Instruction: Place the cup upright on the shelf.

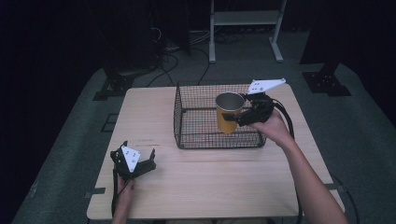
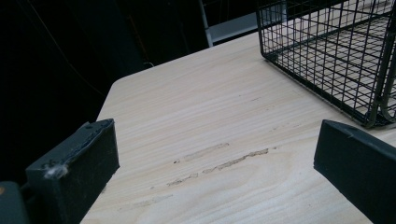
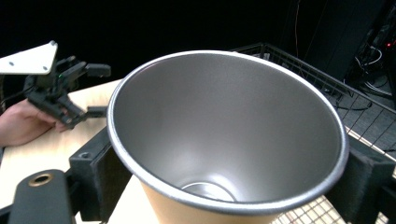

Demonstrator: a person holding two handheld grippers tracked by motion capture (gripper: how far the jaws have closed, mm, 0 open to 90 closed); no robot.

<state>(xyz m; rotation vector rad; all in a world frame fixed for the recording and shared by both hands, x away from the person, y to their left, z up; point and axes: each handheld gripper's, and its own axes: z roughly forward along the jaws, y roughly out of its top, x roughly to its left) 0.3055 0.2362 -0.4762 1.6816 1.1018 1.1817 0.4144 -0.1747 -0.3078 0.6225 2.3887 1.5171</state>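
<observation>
Your right gripper (image 1: 237, 117) holds an orange cup (image 1: 228, 113) with a silver metal inside; its jaws are closed on the cup's side just below the rim, one pad on each side of the wall, as the right gripper view shows (image 3: 224, 186); the cup (image 3: 227, 135) stands upright, mouth up, empty, its round bottom visible inside. You hold the cup over the black wire basket (image 1: 196, 119), above the basket's right half; whether its base touches the basket floor, I cannot tell from the high view. The grey three-cornered plate on that gripper points toward the far right corner of the table (image 1: 210, 186); your right hand (image 1: 274, 127) sits at the basket's near right corner, forearm running down to the bottom edge.

Your left gripper (image 1: 140, 163) rests low over the near left part of the wooden table, well apart from the basket; its jaws stand wide open with nothing between them, bare tabletop (image 2: 210, 126) showing through the gap in the left gripper view (image 2: 215, 172); the basket's corner (image 2: 327, 51) lies ahead and to the right there. In the right gripper view the left gripper (image 3: 88, 91) appears beyond the cup's rim, held in your left hand (image 3: 23, 123). The basket sits on the far middle of the table, open at the top.
</observation>
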